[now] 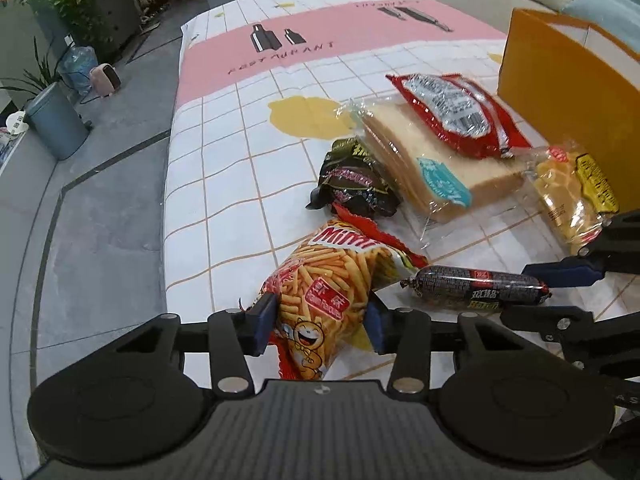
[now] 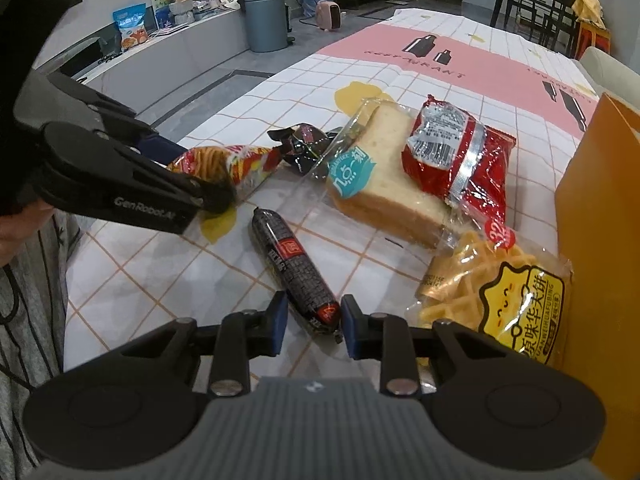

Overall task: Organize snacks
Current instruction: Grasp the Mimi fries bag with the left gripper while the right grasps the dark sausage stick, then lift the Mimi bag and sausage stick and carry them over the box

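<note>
My left gripper (image 1: 320, 326) is shut on the Mimi fries-snack bag (image 1: 332, 280), its blue pads pressing both sides; the bag also shows in the right wrist view (image 2: 228, 160). My right gripper (image 2: 312, 326) is open, its pads on either side of the near end of a black sausage stick (image 2: 292, 268), which also shows in the left wrist view (image 1: 476, 286). A dark wrapped snack (image 1: 354, 180), a bagged bread slice (image 1: 424, 160), a red packet (image 1: 452, 112) and a yellow waffle pack (image 2: 496, 292) lie nearby.
An orange paper bag (image 1: 560, 92) stands at the right, against the waffle pack. The table wears a checked cloth (image 1: 224, 184) with a pink band; its left edge drops to the floor. A grey bin (image 1: 56, 120) stands beyond.
</note>
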